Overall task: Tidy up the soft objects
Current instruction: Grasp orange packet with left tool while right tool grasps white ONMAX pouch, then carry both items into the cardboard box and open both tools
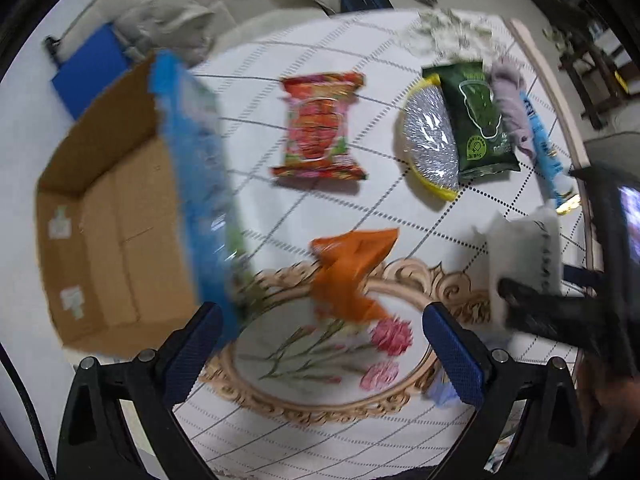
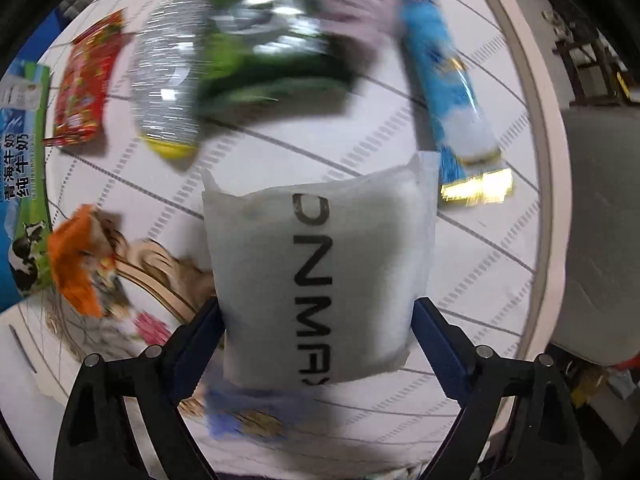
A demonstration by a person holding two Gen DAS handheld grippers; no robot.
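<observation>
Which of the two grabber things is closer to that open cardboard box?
Left. The left gripper hangs open just beside the cardboard box, near its blue printed side. The right gripper, shut on the white pouch, is at the table's opposite side.

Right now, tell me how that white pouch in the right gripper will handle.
The white pouch looks puffy between the right gripper fingers, so probably soft and light. Its cloth-like skin likely grips well. Its free end may sag.
</observation>
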